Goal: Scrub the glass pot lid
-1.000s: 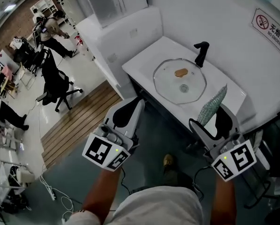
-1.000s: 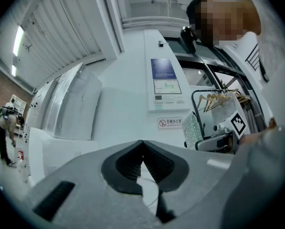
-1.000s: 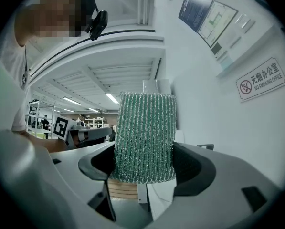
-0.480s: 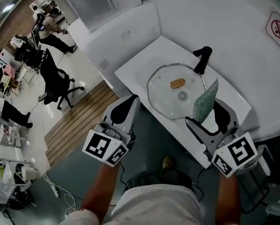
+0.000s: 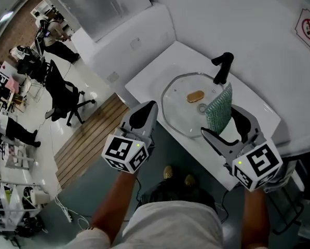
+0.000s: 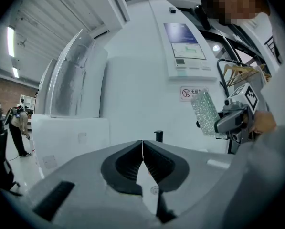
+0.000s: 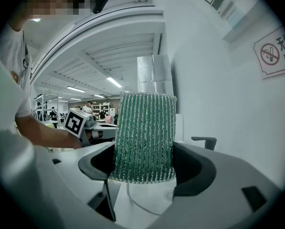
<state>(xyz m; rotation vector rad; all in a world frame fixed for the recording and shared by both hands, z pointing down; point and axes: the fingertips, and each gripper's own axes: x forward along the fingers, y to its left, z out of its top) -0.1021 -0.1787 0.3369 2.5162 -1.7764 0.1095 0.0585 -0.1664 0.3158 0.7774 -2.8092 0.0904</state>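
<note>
Where the counter (image 5: 153,78) juts from the wall corner, open floor lies beyond its left edge. The glass pot lid (image 5: 175,107) lies flat on it beside a black faucet (image 5: 222,66). A no-smoking sign (image 5: 307,31), lettering cropped, hangs above. The left gripper (image 5: 146,109), closed and empty, points level; the right gripper (image 5: 221,122) clamps an upright green scouring pad (image 5: 218,107) near the lid's rim.

Two grippers are showing, left gripper (image 5: 147,109) and right gripper (image 5: 223,122), with one glass lid (image 5: 178,110), one green scrub pad (image 5: 219,108), one black tap (image 5: 222,67) mid-frame and one sign (image 5: 306,30) upper right.
</note>
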